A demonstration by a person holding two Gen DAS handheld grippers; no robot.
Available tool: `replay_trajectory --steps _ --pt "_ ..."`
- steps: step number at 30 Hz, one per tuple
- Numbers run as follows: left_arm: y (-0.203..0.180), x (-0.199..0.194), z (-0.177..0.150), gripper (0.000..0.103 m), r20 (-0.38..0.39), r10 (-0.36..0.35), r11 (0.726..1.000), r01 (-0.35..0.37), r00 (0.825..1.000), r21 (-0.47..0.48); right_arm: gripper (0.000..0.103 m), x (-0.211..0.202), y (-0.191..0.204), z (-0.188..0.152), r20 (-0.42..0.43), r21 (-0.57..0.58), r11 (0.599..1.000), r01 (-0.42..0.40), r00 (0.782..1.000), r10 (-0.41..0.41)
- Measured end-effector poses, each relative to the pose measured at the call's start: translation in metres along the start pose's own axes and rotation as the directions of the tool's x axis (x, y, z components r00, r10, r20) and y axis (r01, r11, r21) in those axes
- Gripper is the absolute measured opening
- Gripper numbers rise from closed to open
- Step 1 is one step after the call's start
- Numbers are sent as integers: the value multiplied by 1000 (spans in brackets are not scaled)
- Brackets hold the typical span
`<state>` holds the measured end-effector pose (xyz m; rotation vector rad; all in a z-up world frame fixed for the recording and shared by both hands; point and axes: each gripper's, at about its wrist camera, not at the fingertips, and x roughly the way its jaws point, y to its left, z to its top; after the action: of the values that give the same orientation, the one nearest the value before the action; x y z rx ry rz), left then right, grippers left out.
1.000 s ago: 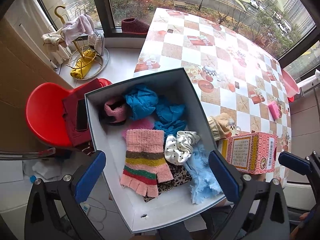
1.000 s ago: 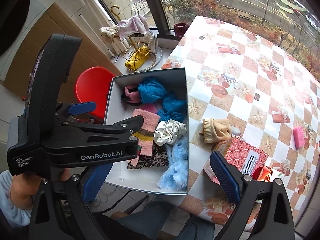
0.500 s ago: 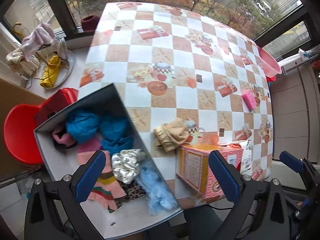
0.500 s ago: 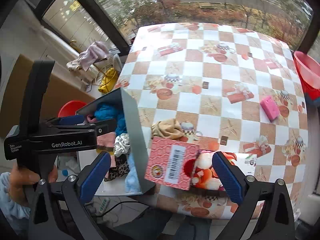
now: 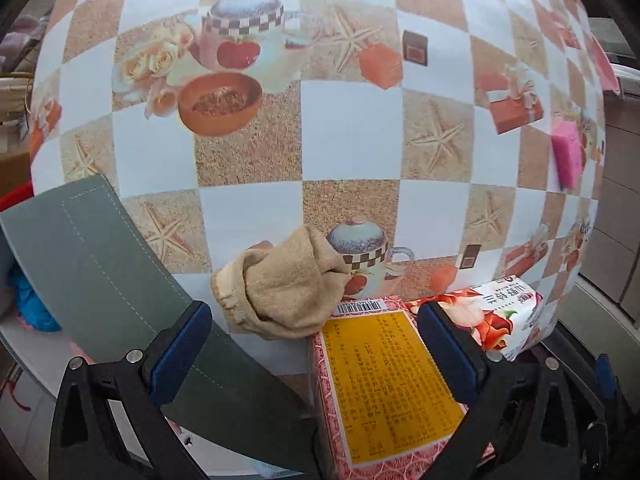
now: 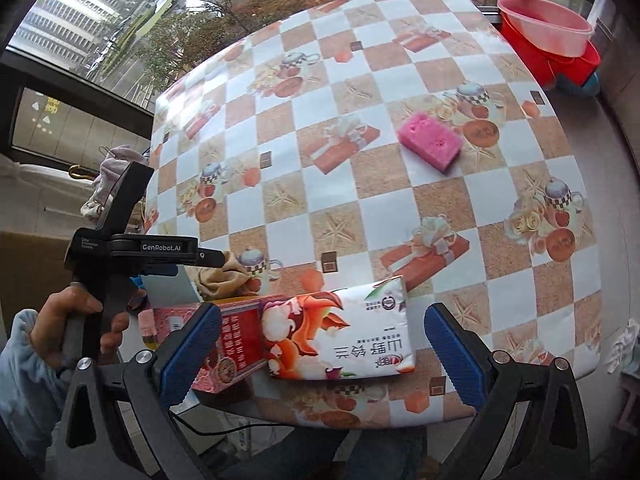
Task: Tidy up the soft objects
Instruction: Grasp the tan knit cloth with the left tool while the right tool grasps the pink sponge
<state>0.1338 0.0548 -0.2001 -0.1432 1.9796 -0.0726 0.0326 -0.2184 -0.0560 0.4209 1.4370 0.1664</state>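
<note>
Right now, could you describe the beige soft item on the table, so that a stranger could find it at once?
Start at the grey storage box at the near left edge of the checkered table. Between it and the red patterned carton lies a crumpled beige sock. It is the only plain cloth there, touching the carton's far corner.

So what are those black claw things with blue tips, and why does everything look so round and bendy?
They are grabbers a person holds, one in each hand, each carrying a camera whose wide lens bends the picture. One picture looks along the left gripper, the other along the right gripper. Both are open and hold nothing. On the checked table lie a beige sock, a red box, a tissue pack and a pink sponge. The grey box sits at the left.
</note>
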Motion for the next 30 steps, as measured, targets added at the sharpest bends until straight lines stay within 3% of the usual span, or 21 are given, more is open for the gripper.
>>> replay_trajectory --steps 2,6,12,16,19,21,26,30 --pt "0 15 3 103 -69 -15 1000 14 998 -17 102 7 -13 7 -14 22 1000 7 1000 -6" --pt "3 35 6 103 -132 13 998 -20 991 -52 102 25 -36 28 -45 40 998 37 998 -36" --pt "5 51 9 103 -209 35 997 -50 977 -65 102 55 -57 72 -66 -33 990 135 988 -137" --pt "7 59 13 103 -247 43 996 -61 968 -67 102 71 -91 104 -77 155 984 84 994 -73" --pt "6 67 15 103 -291 38 997 -56 956 -55 102 84 -119 122 -57 374 926 38 998 -18" --pt "0 77 15 103 -322 55 998 -63 945 -14 102 95 -127 132 -50 457 889 38 999 -17" --pt "-8 88 15 103 -335 88 996 -89 938 12 102 123 -139 144 -64 557 826 85 996 -59" --pt "-10 91 14 101 -329 99 995 -97 939 22 102 139 -142 148 -89 555 821 138 990 -106"
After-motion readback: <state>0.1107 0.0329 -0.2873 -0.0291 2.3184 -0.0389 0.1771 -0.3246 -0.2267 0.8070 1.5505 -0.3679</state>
